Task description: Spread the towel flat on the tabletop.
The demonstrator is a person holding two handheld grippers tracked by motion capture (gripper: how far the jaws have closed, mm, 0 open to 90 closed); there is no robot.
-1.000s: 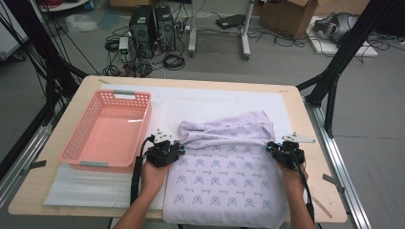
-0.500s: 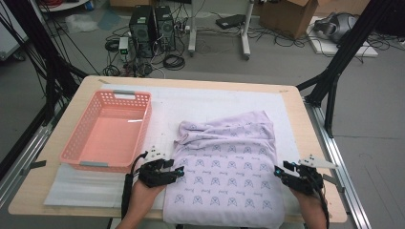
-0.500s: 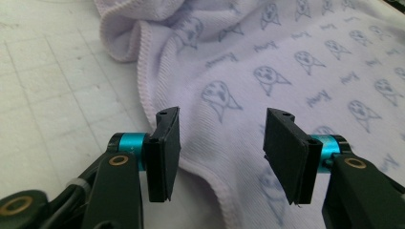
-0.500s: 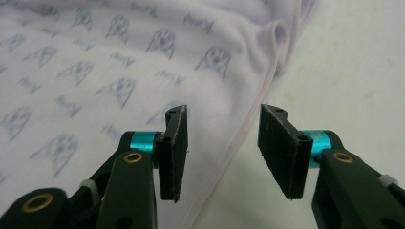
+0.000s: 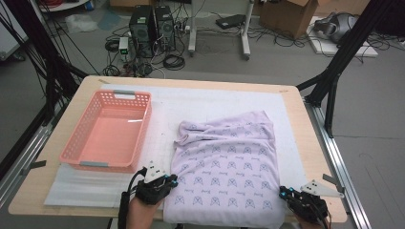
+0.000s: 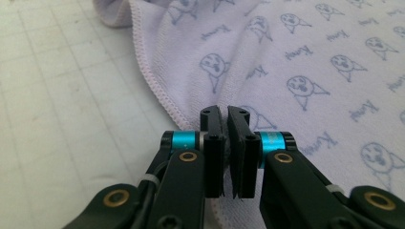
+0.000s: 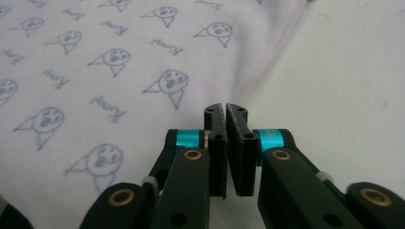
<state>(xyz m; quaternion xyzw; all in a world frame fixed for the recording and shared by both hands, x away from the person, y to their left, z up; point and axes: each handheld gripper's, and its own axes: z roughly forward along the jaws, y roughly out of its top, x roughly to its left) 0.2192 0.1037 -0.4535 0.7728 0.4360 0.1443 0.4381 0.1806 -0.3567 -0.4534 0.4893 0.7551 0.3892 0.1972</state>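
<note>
A lilac cloth [image 5: 224, 162] printed with small blue figures lies on the white mat, its far part folded back and rumpled, its near end hanging over the table's front edge. My left gripper [image 5: 171, 180] sits at the cloth's left hem. In the left gripper view its jaws have just been closing and now stand together [image 6: 224, 110] over the hem of the cloth [image 6: 310, 62], with no fabric seen between them. My right gripper [image 5: 285, 192] is at the right hem. Its jaws [image 7: 225, 107] have also just been closing and are shut over the edge of the cloth [image 7: 95, 57].
An empty pink basket [image 5: 71, 155] stands on the left of the white mat [image 5: 215, 100], close to my left gripper. The wooden table [image 5: 296, 124] ends just right of my right gripper. Black frame legs, computers and cables are on the floor beyond.
Both hands have drawn back from the cloth's middle to its near part. The folded edge they held now lies loose on the cloth. The jaws stood open half a second ago and are now shut.
</note>
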